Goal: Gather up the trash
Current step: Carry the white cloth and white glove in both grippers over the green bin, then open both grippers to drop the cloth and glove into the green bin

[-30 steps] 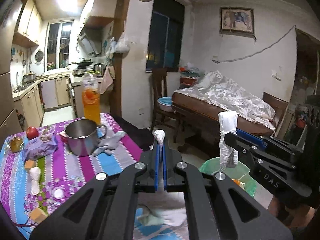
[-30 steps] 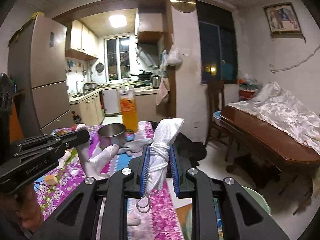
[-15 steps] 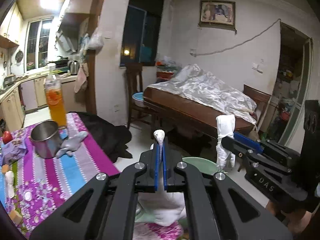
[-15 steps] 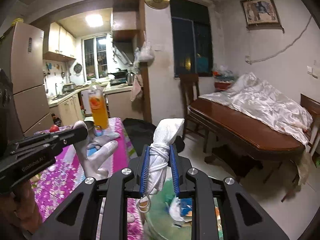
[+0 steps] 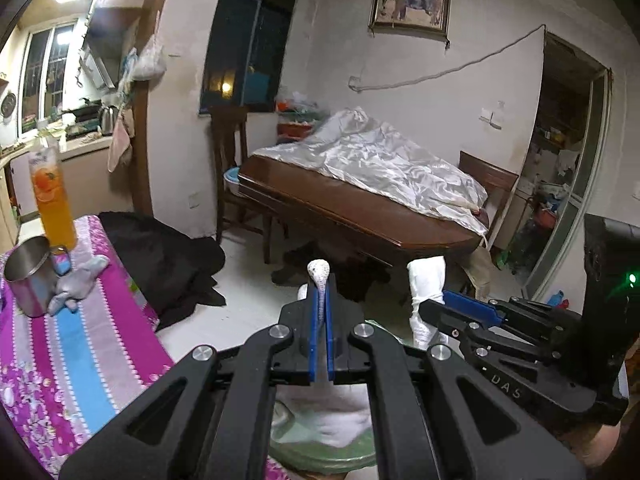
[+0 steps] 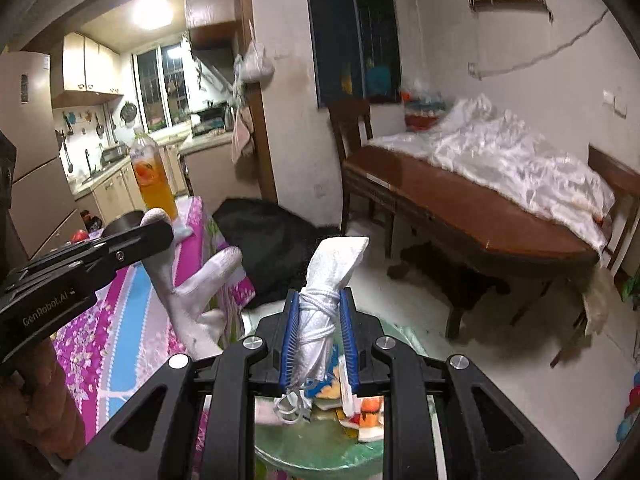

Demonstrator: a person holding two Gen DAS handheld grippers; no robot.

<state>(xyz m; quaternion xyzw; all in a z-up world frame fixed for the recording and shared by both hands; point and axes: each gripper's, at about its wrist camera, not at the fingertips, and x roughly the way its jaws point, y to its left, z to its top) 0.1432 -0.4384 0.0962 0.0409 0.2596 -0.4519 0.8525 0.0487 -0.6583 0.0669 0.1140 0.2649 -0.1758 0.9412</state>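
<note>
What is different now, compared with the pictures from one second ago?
Both tongs swung right, away from the striped table, and now hang over the green bin on the floor. Nothing was let go: the left tongs are still shut on the white glove, and the right tongs are still shut on the tied white bundle. The steel cup and juice bottle stayed on the table.

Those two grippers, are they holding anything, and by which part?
Yes. The left gripper pinches a white glove by a fingertip; the right gripper clamps a string-wrapped white bundle around its middle.
</note>
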